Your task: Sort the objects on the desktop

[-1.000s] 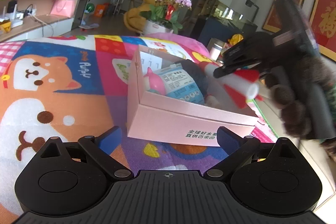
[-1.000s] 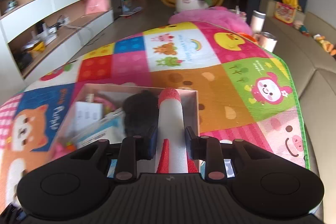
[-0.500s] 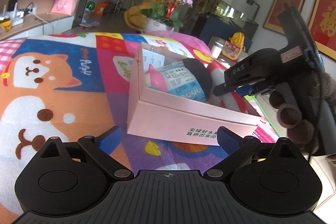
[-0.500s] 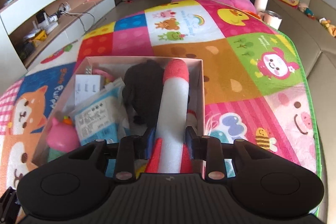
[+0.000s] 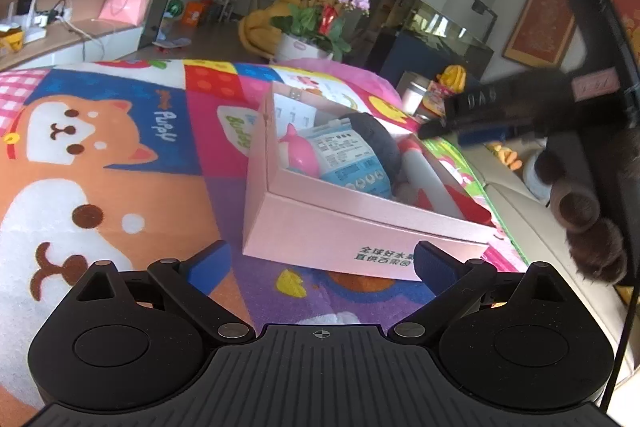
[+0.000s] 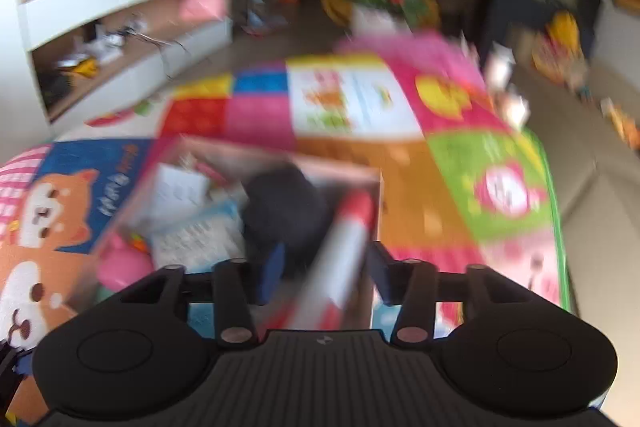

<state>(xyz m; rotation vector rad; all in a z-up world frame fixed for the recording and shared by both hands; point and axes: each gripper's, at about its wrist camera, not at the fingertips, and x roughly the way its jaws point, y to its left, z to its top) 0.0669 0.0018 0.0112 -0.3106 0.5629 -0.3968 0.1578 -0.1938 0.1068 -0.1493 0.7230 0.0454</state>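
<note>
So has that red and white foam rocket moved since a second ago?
Yes. The foam rocket was held above the pink box's right end; now it lies inside, along the right wall, and the right gripper, jaws opening, sits above, clear of it.

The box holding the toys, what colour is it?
Pale pink box, with small dark printed characters on its near side. The left wrist view shows it best.

Covered by a bright cartoon play mat (image 5: 120,155), with a pink cardboard box (image 5: 340,235) resting directly on it near the mat's right edge.
</note>
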